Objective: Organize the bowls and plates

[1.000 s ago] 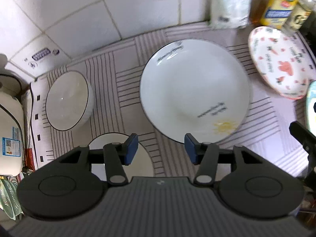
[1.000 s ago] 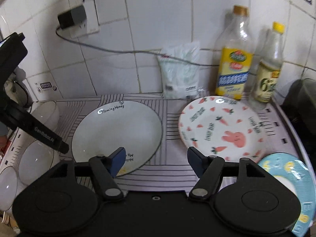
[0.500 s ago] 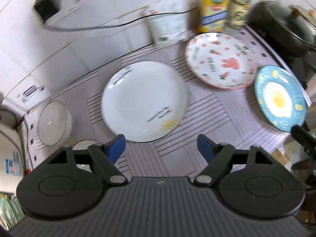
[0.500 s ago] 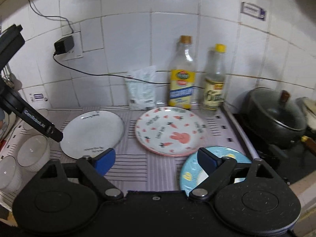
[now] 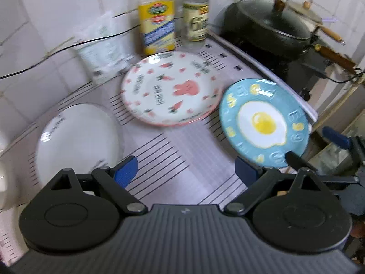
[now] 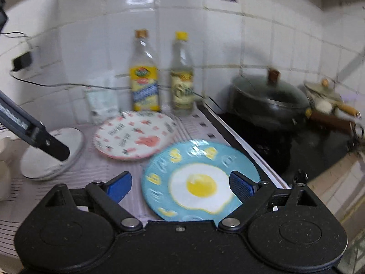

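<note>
**Both tools swinging over to the blue egg plate**

We are seeing both views sliding from the white plate (image 5: 77,141) toward the stove side. The left tool (image 5: 186,170) has just been opening; the right tool (image 6: 180,183) is standing wide too, both empty. We are judging the blue egg plate (image 6: 198,180), flat at the desk (image 5: 182,159) edge beside the rabbit plate (image 5: 170,89), as our next pick.
</note>
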`<action>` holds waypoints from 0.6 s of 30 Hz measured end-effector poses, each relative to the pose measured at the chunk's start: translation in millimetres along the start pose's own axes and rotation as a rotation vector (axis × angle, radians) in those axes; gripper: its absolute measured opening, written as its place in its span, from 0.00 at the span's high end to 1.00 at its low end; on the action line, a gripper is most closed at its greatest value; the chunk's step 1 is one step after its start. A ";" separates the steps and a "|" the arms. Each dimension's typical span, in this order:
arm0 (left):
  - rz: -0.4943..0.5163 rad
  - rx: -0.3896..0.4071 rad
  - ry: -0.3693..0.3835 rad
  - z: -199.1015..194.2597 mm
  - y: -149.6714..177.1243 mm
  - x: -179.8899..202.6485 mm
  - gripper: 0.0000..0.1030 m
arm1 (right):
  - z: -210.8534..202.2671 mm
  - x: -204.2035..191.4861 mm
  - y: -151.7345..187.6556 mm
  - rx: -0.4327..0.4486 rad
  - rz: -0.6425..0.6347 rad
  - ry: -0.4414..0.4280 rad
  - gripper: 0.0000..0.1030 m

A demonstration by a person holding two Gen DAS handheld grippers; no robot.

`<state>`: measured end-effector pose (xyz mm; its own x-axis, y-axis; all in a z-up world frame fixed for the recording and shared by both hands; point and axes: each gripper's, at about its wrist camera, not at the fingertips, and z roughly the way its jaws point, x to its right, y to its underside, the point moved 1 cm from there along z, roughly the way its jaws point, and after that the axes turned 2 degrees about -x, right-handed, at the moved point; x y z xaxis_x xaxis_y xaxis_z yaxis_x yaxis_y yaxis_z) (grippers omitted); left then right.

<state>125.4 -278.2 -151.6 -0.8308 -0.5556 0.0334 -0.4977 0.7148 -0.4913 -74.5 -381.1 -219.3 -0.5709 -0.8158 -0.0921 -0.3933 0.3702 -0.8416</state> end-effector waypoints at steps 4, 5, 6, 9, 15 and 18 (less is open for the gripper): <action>0.001 -0.013 0.038 29.6 -3.5 13.3 0.10 | 20.8 24.7 10.2 -0.023 0.051 0.032 0.11; 0.001 -0.016 0.046 38.5 -4.6 15.8 0.10 | 25.2 29.9 12.0 -0.022 0.066 0.036 0.12; -0.002 -0.023 0.046 46.2 -5.0 16.9 0.11 | 30.2 35.4 14.1 -0.024 0.082 0.045 0.12; -0.037 -0.062 0.051 74.9 -9.5 19.3 0.14 | 46.1 50.3 20.9 -0.042 0.132 0.070 0.14; -0.074 -0.108 0.087 106.3 -15.5 21.7 0.30 | 71.8 69.9 32.8 -0.068 0.224 0.023 0.30; -0.065 -0.114 0.109 112.4 -19.3 25.0 0.39 | 77.1 73.7 34.9 -0.074 0.239 0.005 0.38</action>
<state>142.2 -353.7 -239.1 -0.8147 -0.5576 0.1594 -0.5715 0.7255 -0.3833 -74.7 -462.5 -296.4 -0.6577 -0.6989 -0.2811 -0.2979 0.5840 -0.7551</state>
